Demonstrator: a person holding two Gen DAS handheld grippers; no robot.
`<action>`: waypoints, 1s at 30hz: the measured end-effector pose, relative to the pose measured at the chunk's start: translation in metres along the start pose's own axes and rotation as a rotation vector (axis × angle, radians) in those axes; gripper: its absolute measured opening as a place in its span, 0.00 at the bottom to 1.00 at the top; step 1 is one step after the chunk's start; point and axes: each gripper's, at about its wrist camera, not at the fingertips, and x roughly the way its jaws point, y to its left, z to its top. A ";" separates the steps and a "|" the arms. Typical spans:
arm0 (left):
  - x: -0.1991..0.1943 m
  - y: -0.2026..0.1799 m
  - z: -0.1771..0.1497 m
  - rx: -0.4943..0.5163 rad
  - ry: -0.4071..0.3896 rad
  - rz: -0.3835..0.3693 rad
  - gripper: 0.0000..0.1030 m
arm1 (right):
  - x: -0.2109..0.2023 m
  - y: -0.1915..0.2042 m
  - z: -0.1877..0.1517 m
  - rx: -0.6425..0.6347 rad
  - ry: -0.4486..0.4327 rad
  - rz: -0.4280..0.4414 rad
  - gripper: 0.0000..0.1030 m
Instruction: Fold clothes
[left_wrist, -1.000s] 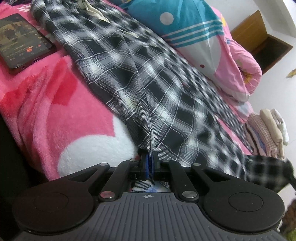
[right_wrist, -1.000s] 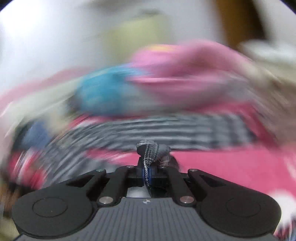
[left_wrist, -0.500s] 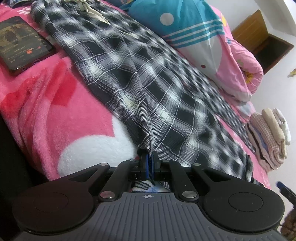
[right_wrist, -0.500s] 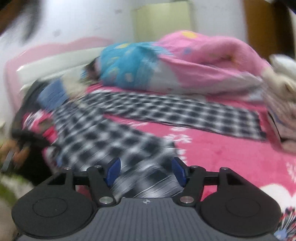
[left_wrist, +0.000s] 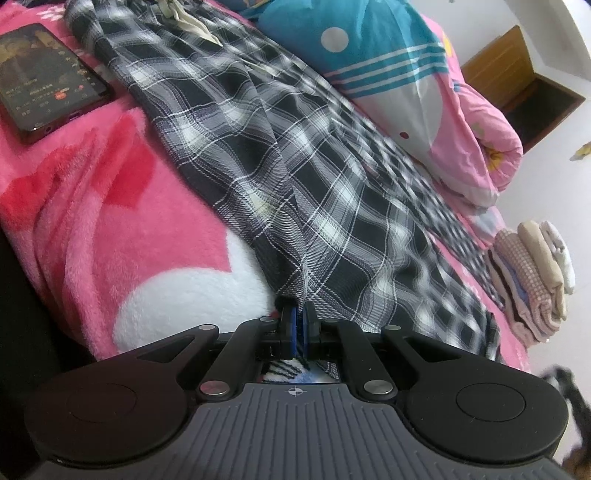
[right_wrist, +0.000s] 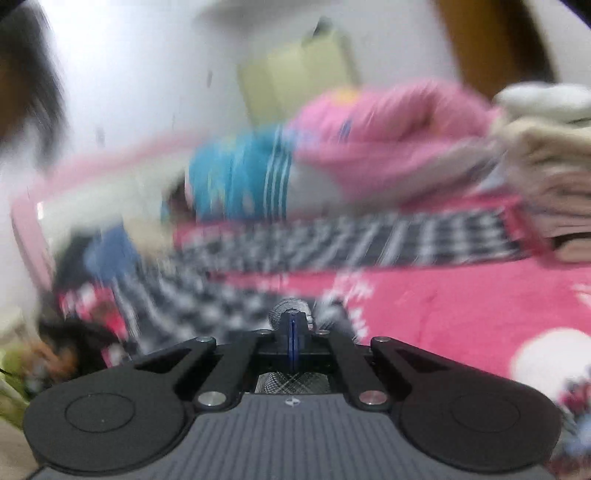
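Currently the left gripper (left_wrist: 298, 317) is clamped on the near edge of the plaid trousers (left_wrist: 295, 177), fingers pressed together with fabric between them. The trousers lie spread along the pink blanket (left_wrist: 110, 229), reaching toward the quilt (left_wrist: 399, 74). A phone (left_wrist: 44, 81) rests on the blanket just left of the trousers. Folded clothes (left_wrist: 532, 273) are stacked at the far right. The right gripper (right_wrist: 291, 325) is closed, with a bunch of plaid cloth showing at its fingertips and behind them; that view is heavily blurred. One trouser leg (right_wrist: 369, 243) lies flat beyond it.
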 end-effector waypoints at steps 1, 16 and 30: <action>0.000 0.001 0.000 -0.007 0.001 -0.006 0.04 | -0.022 -0.004 -0.007 0.031 -0.047 0.002 0.00; -0.002 0.005 -0.001 -0.039 0.003 -0.025 0.04 | -0.020 0.045 -0.035 -0.105 0.118 -0.092 0.06; -0.001 0.012 -0.003 -0.055 -0.009 -0.053 0.04 | 0.127 0.151 -0.085 -0.881 0.640 -0.097 0.43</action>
